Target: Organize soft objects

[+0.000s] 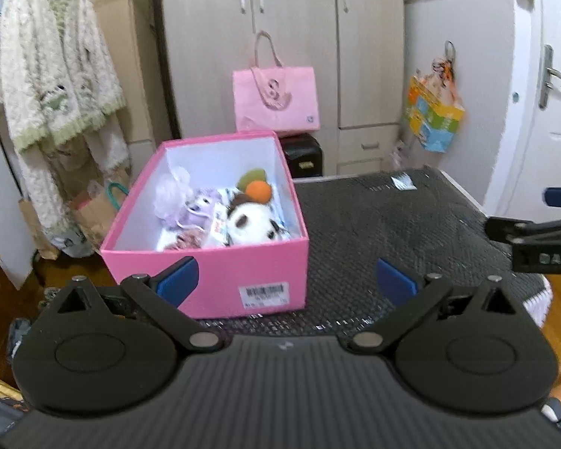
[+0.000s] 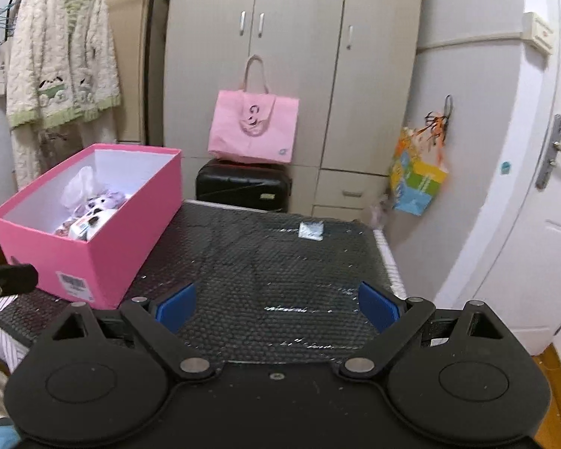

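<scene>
A pink cardboard box [image 1: 220,273] stands open on the left part of a black textured table [image 1: 392,224]. Inside lie several soft toys: a white and brown plush with an orange ball [image 1: 250,220], and a lilac plush [image 1: 194,205]. The box also shows in the right wrist view [image 2: 104,247], with the toys [image 2: 93,217] partly hidden by its wall. My left gripper [image 1: 286,280] is open and empty, just in front of the box's near right corner. My right gripper [image 2: 276,305] is open and empty over the bare table [image 2: 280,262].
A small silver packet [image 2: 311,230] lies near the table's far edge. Behind stand a black suitcase [image 2: 243,187] with a pink tote bag [image 2: 254,127], a wardrobe [image 2: 291,56], a hanging cardigan [image 2: 60,67], a colourful bag [image 2: 415,179] and a white door [image 2: 542,187]. The right gripper's side shows in the left wrist view [image 1: 535,239].
</scene>
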A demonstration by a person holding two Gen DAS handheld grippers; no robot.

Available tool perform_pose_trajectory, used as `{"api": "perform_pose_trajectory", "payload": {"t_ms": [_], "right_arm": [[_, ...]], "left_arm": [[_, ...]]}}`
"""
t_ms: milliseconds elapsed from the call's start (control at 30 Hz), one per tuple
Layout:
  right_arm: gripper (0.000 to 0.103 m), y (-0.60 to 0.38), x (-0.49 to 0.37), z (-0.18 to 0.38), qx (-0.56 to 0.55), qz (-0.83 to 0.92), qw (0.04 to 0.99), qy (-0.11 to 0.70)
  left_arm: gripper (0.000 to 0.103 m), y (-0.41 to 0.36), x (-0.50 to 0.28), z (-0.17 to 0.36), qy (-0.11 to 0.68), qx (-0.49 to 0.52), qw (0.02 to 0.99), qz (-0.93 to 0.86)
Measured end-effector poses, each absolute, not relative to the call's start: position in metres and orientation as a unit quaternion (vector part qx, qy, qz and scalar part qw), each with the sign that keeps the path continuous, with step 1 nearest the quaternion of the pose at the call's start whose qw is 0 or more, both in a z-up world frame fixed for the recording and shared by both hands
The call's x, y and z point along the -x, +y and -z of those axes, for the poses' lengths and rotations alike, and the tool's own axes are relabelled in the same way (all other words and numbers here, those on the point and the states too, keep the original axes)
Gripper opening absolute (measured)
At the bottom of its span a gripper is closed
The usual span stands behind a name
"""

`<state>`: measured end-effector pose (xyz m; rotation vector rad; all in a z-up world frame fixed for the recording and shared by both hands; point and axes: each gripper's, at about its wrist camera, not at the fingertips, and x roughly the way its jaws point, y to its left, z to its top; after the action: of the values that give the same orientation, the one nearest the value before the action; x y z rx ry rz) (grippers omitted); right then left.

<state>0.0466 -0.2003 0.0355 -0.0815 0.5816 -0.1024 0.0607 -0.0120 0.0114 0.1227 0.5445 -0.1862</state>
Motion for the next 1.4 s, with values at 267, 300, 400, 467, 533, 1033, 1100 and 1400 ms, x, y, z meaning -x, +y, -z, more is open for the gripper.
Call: {"api": "perform_pose_trajectory", "payload": {"t_ms": [267, 300, 400, 467, 533, 1033, 1100, 1400], "right_arm": [[0.096, -0.196, -0.025, -0.050, 0.035, 0.055, 0.964, 0.257], [0.097, -0.196, -0.023, -0.051, 0.033, 0.061, 0.965, 0.254], [0.097, -0.197, -0.017, -0.053, 0.026, 0.055, 0.965, 0.256], [0.097, -0.197, -0.013, -0.054, 0.023, 0.061, 0.965, 0.254], [0.097, -0.197, -0.010, -0.053, 0.025, 0.065, 0.964, 0.256], [0.098, -0.195, -0.004, -0.049, 0.003, 0.065, 0.960, 0.272], [0.098, -0.195, -0.003, -0.050, 0.002, 0.064, 0.960, 0.272], [0.098, -0.195, -0.003, -0.052, 0.008, 0.070, 0.959, 0.273]], "left_arm": [[0.102, -0.010, -0.056, -0.013, 0.250, -0.044, 0.965, 0.065], [0.102, -0.009, -0.056, -0.014, 0.249, -0.040, 0.965, 0.068], [0.102, -0.007, -0.055, -0.014, 0.251, -0.040, 0.965, 0.067], [0.102, -0.008, -0.054, -0.014, 0.251, -0.043, 0.965, 0.062], [0.102, -0.010, -0.052, -0.014, 0.252, -0.049, 0.964, 0.069], [0.103, -0.011, -0.042, -0.008, 0.255, -0.053, 0.964, 0.054], [0.103, -0.012, -0.042, -0.007, 0.253, -0.054, 0.965, 0.050], [0.103, -0.011, -0.045, 0.000, 0.241, -0.041, 0.969, 0.035]]}}
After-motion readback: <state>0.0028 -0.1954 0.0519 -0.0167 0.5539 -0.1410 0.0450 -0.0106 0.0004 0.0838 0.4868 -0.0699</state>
